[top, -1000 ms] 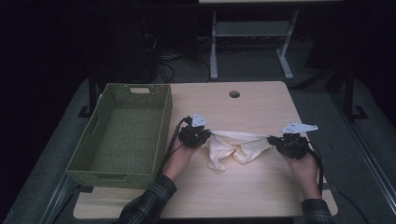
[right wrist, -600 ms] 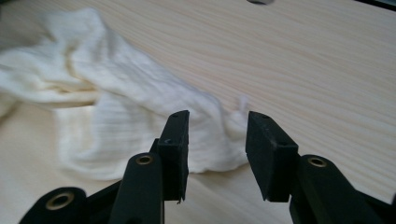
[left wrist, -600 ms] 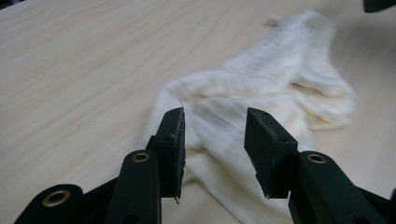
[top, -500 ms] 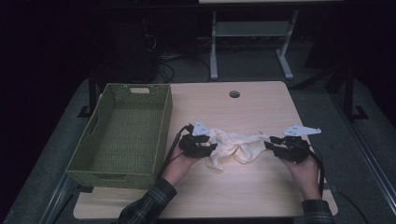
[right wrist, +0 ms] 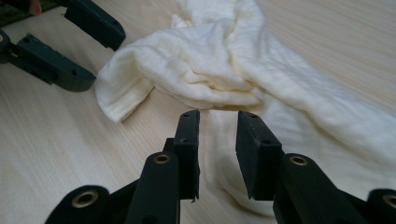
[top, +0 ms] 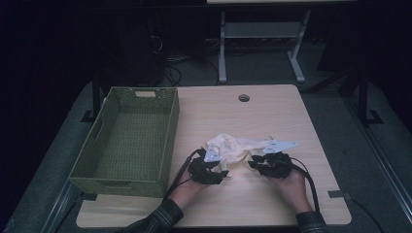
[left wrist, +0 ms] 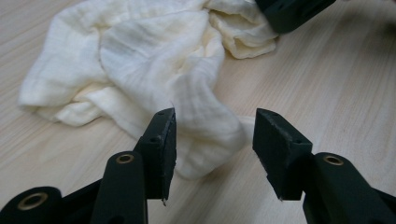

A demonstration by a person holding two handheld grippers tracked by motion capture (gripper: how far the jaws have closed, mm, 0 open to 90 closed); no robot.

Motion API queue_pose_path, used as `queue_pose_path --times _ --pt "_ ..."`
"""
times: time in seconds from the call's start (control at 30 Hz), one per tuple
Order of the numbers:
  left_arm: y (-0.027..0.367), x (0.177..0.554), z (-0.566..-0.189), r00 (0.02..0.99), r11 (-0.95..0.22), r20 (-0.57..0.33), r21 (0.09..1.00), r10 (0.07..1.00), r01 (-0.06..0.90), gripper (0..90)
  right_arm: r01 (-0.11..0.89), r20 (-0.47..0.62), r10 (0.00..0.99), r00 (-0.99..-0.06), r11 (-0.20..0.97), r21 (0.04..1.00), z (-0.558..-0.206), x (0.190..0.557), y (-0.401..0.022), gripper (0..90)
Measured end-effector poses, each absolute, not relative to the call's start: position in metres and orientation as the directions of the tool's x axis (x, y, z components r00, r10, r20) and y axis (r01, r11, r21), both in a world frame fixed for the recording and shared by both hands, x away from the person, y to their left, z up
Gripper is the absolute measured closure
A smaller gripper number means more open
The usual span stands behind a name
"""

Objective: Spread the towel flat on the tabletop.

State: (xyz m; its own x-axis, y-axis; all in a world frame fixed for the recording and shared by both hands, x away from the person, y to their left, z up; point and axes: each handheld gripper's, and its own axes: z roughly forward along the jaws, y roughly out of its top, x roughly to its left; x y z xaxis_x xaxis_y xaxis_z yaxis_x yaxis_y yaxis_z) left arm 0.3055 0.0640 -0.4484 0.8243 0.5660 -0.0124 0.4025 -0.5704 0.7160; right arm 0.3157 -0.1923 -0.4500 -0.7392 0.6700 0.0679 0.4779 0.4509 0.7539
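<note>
A crumpled cream cloth (top: 233, 145) lies slack on the wooden table (top: 272, 111). My left gripper (top: 222, 171) sits at its near left edge. In the left gripper view the cloth (left wrist: 140, 56) has a fold lying between the jaws of that gripper (left wrist: 215, 135), which have just been opening; the pads do not press on it. My right gripper (top: 253, 162) is at the cloth's near right edge. Its jaws (right wrist: 218, 140) have just been closing and stand a little apart over a thin layer of cloth (right wrist: 224, 60), not pinching it. The left gripper (right wrist: 106, 60) appears there too.
A green woven basket (top: 121, 187), with nothing in it, stands on the left part of the table. A round cable hole (top: 244, 98) is near the far edge. Bare wood lies to the right and in front of the hands.
Both grippers have let go of the cloth, which was stretched between them. They have sunk, come nearer each other and toward the near edge. The cloth now lies loose on the table.
</note>
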Motion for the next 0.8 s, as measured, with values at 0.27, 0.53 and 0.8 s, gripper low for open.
queue_pose_path --times 0.27,0.53,0.8 --pt "0.06 0.312 -0.459 0.814 -0.585 0.02 0.706 0.581 0.4 57.4 0.48 -0.016 0.691 -0.723 0.518 0.708 -0.467 0.326 -0.174 78.9" --pt "0.068 0.313 -0.449 0.804 -0.545 -0.011 0.729 0.595 0.414 86.7 0.488 0.012 0.727 -0.687 0.448 0.749 -0.454 0.322 -0.201 85.7" --pt "0.082 0.315 -0.436 0.777 -0.494 -0.019 0.762 0.629 0.419 87.0 0.487 0.03 0.777 -0.628 0.362 0.795 -0.436 0.31 -0.254 86.6"
